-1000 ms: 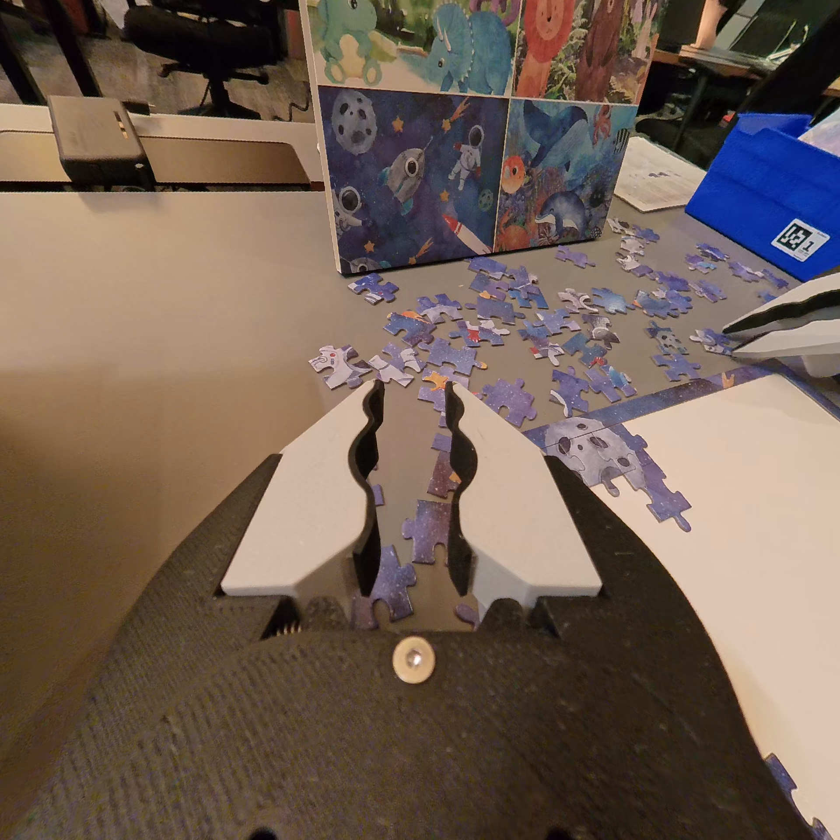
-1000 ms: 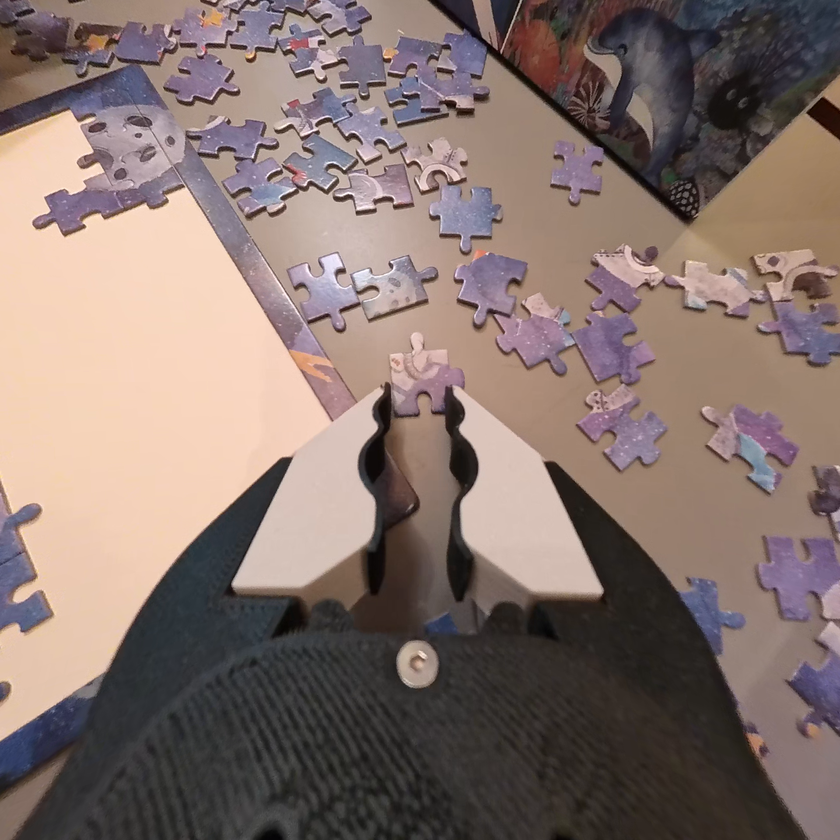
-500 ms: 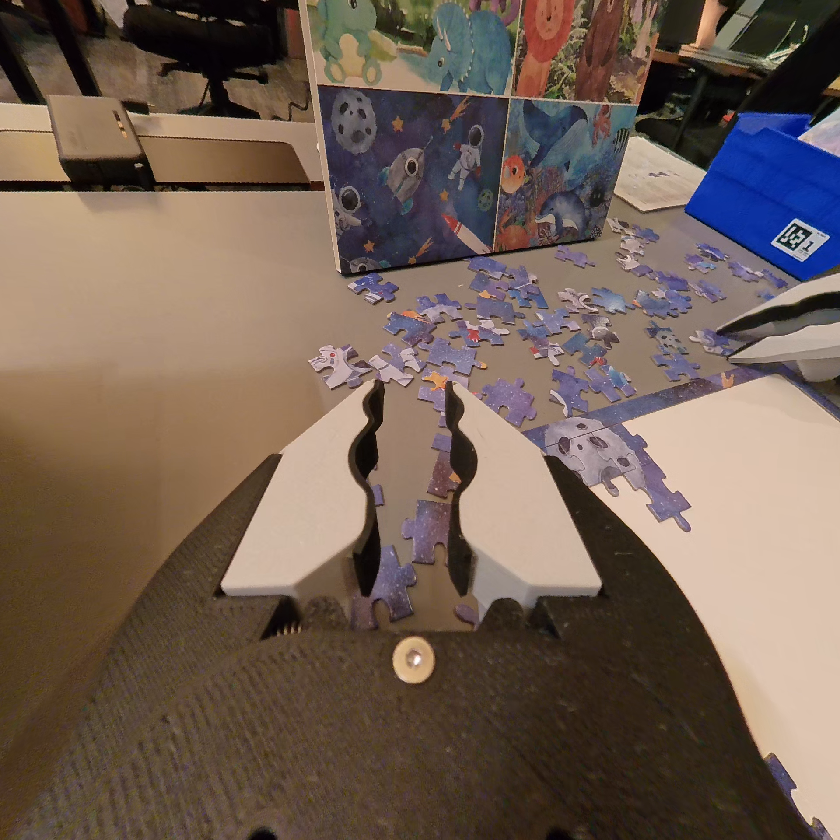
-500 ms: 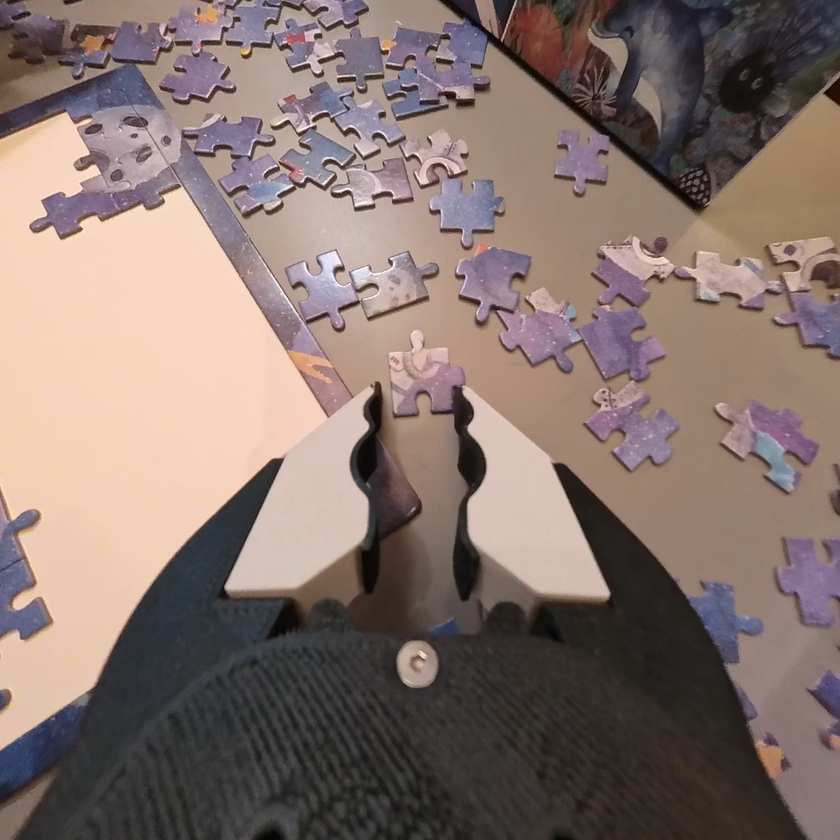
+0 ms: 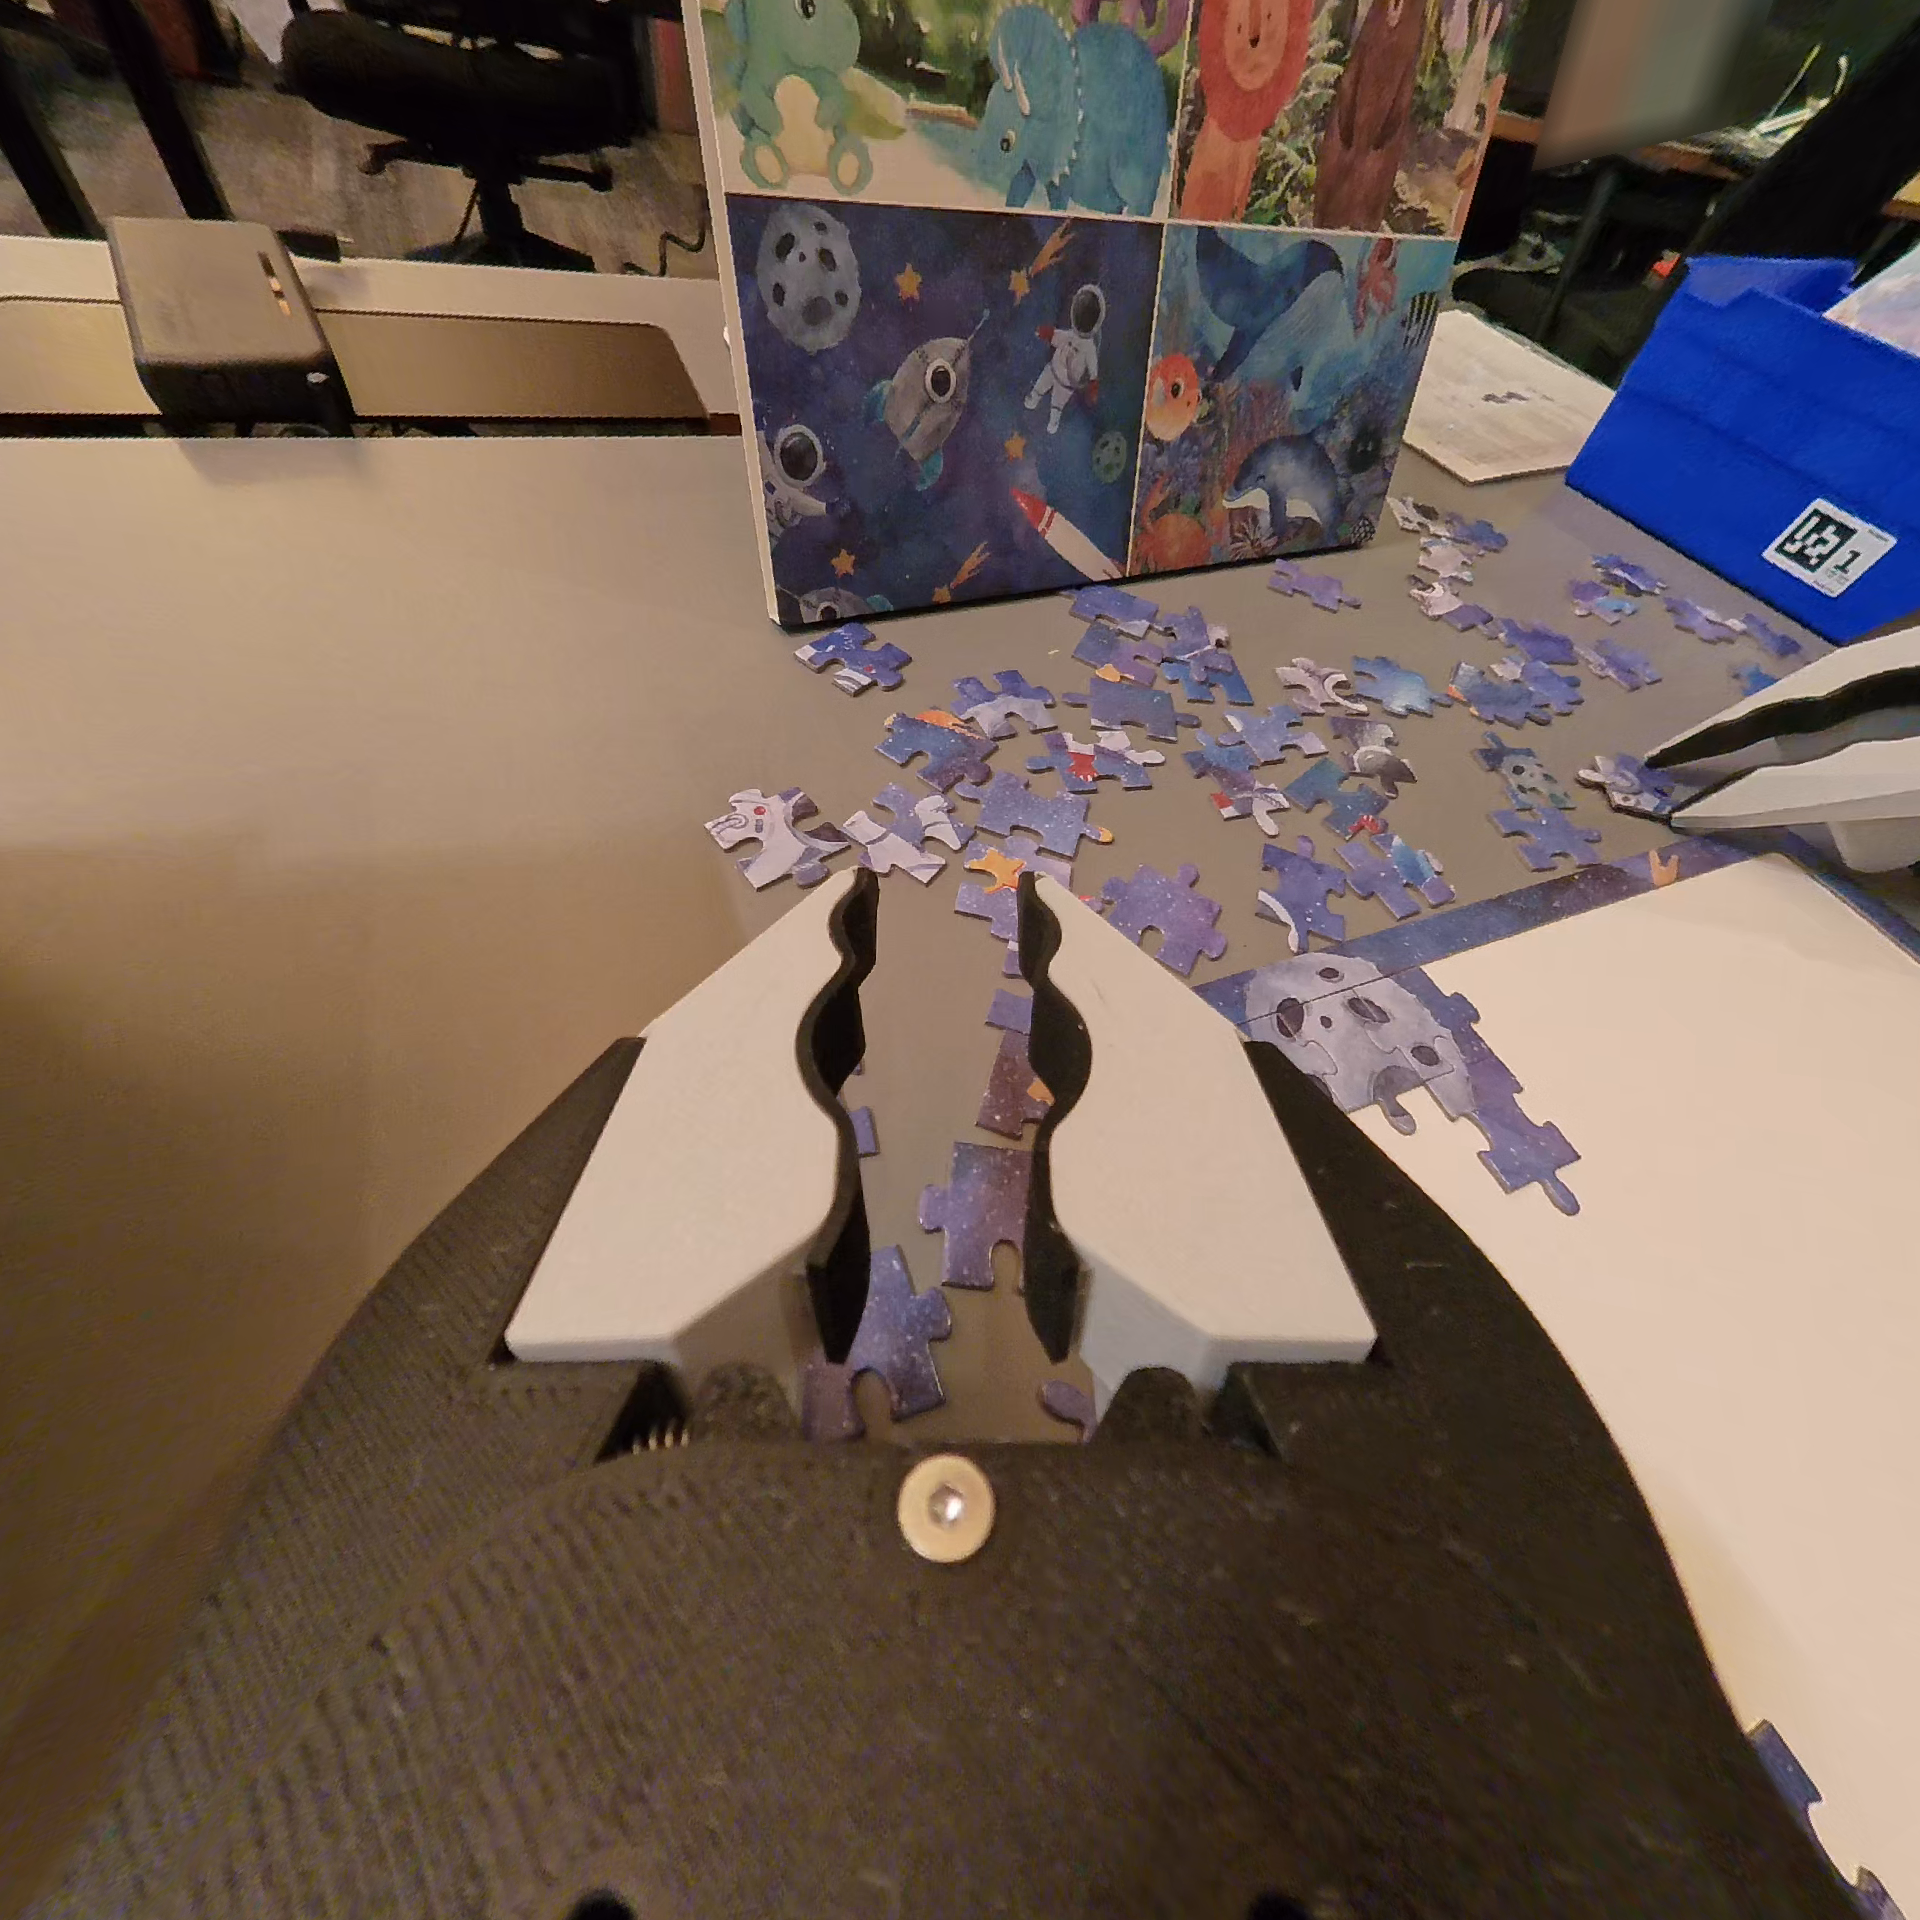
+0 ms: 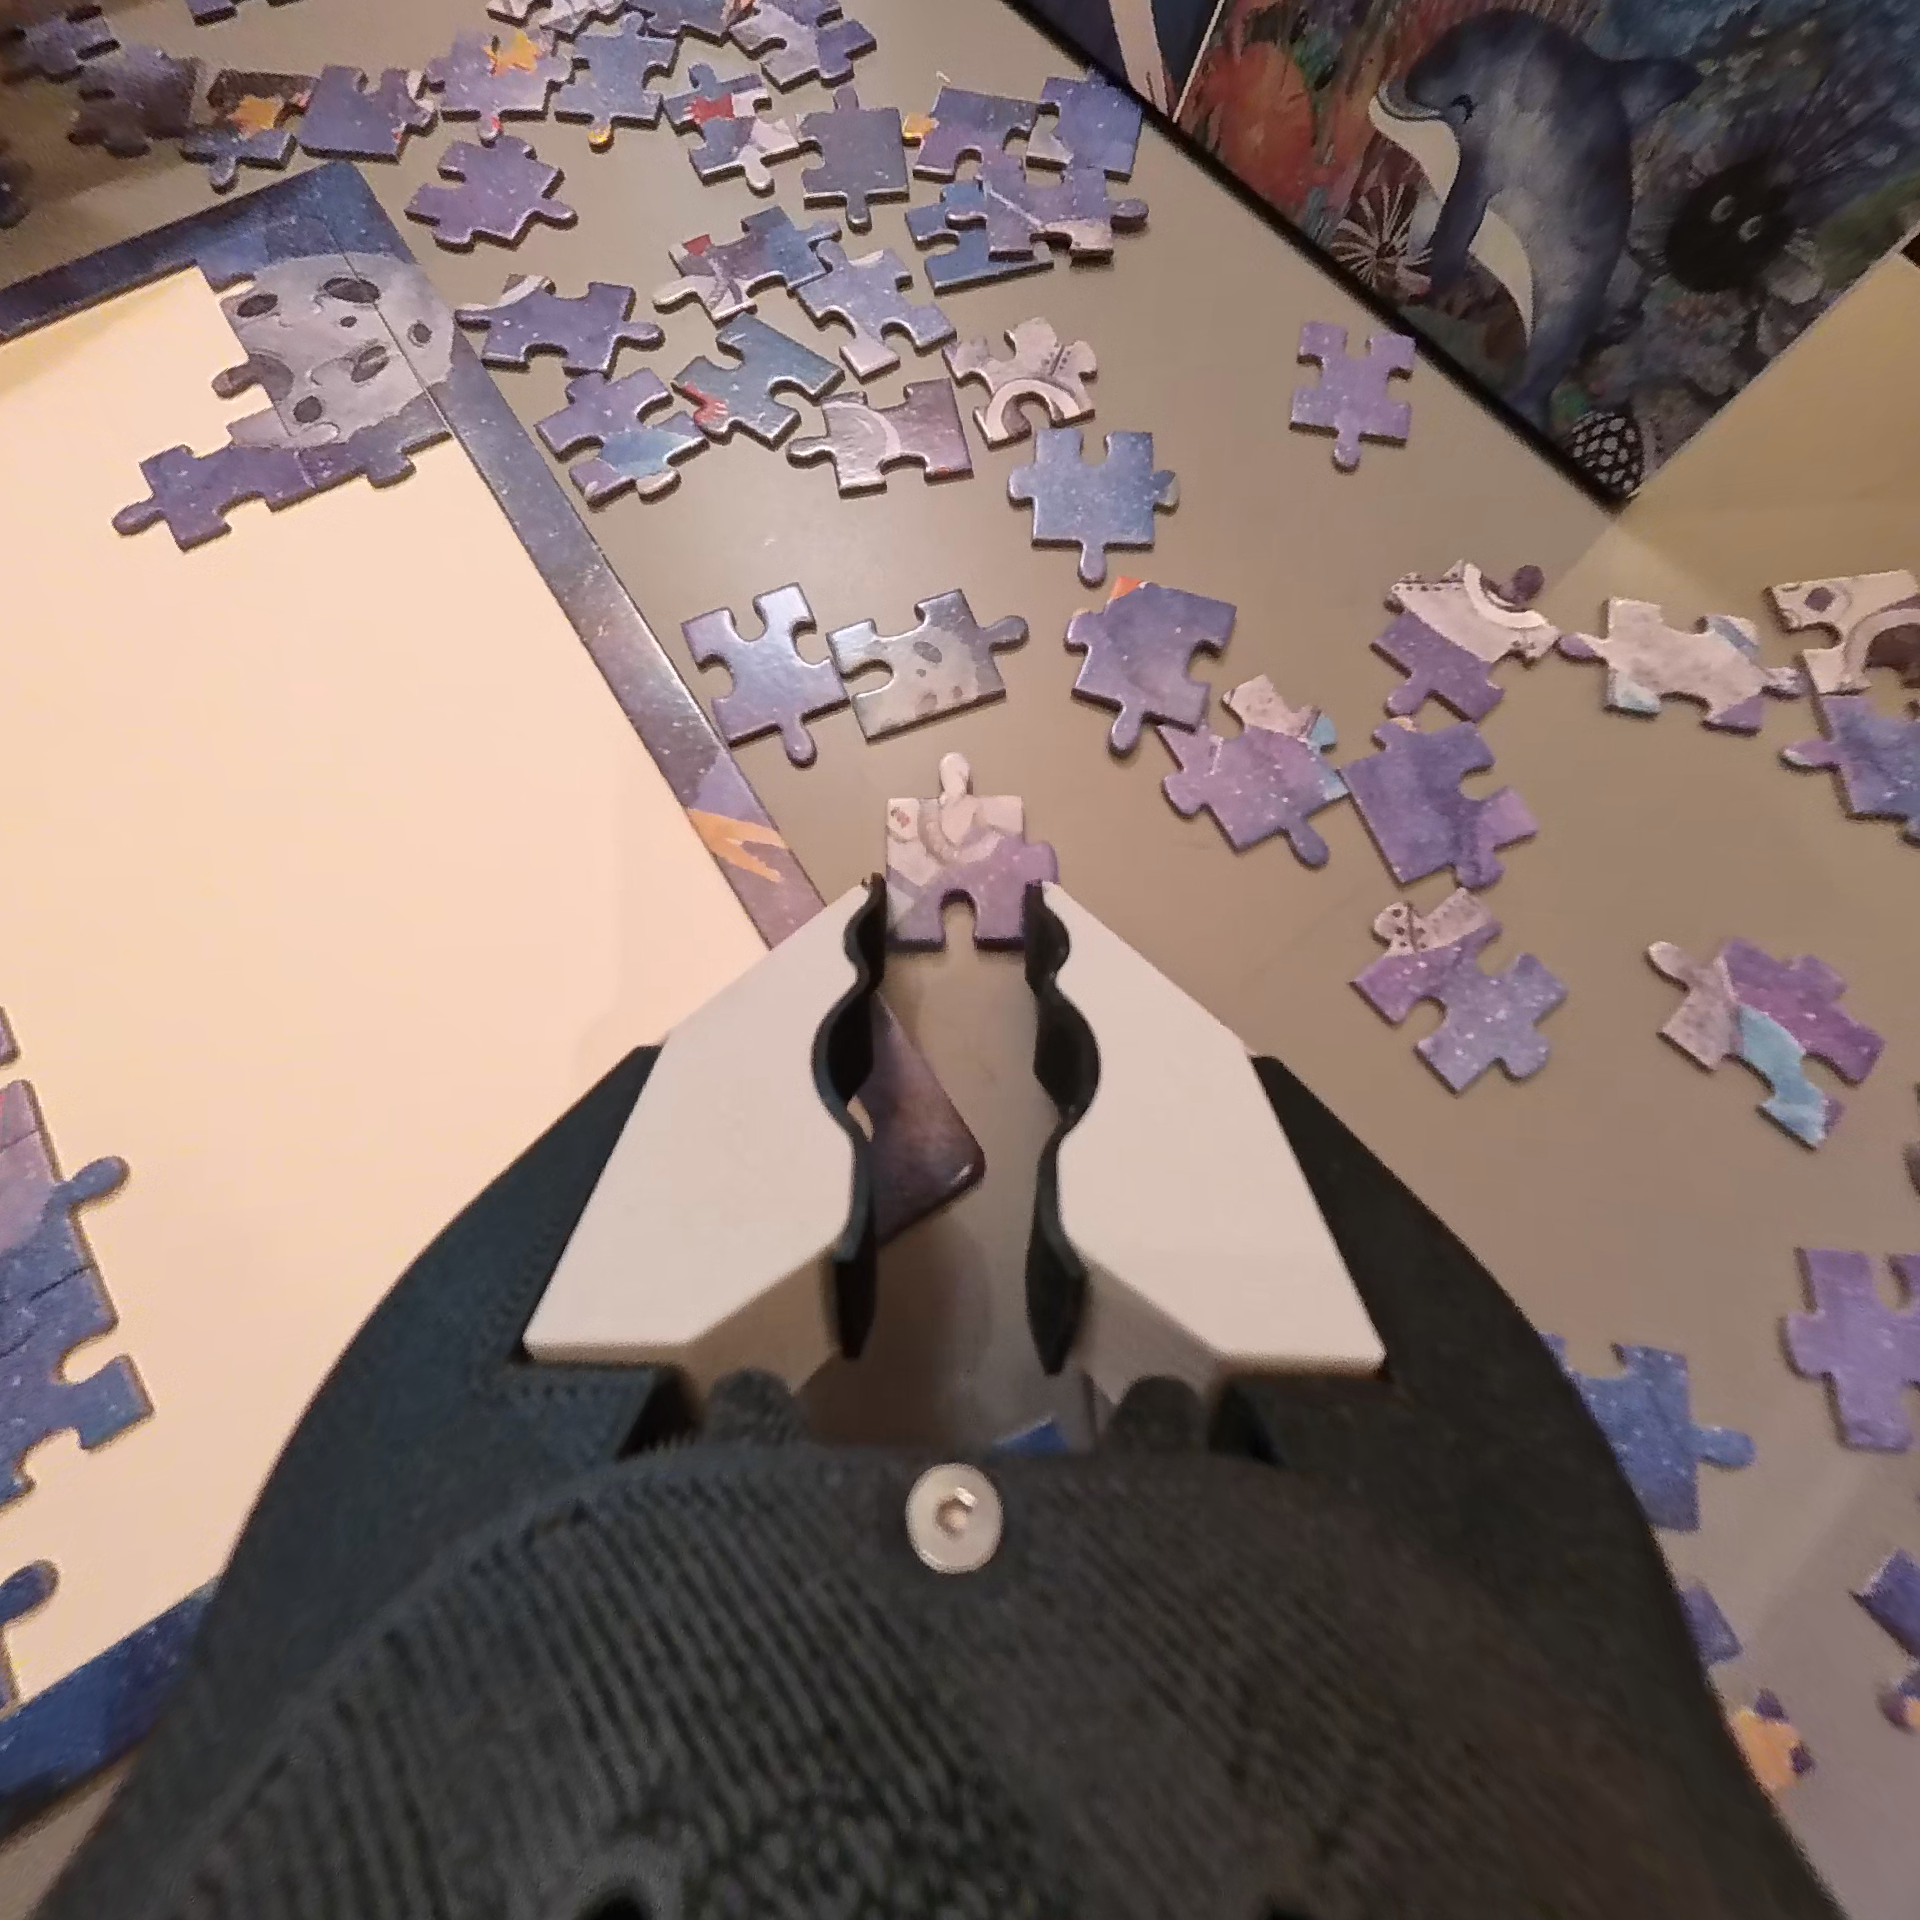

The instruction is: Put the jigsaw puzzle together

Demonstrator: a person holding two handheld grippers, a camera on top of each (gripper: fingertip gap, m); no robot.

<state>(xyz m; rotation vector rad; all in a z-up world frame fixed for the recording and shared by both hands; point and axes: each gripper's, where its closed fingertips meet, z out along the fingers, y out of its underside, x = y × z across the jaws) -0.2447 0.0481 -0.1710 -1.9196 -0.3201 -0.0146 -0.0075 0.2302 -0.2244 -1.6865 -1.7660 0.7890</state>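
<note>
While the left gripper [image 5: 945, 894] hangs with narrowly parted, bare jaws over loose blue cardboard jigsaw pieces [image 5: 1132, 707] on the grey table [image 5: 416, 727], the right gripper [image 6: 954, 914] pinches a white-and-purple puzzle piece [image 6: 961, 857] at its fingertips, beside the blue-bordered puzzle tray [image 6: 582, 540]. A picture-covered puzzle box [image 5: 1060, 312] stands behind; a blue bin [image 5: 1756, 436] bears a square-coded sticker [image 5: 1827, 548].

Right gripper [image 6: 956, 899] now nearer the white-and-purple puzzle piece [image 6: 961, 862], fingertips flanking the piece's near edge (a second ago just short of it), jaws narrower than half a second ago, loose pieces [image 6: 1351, 769] shifted in view.
</note>
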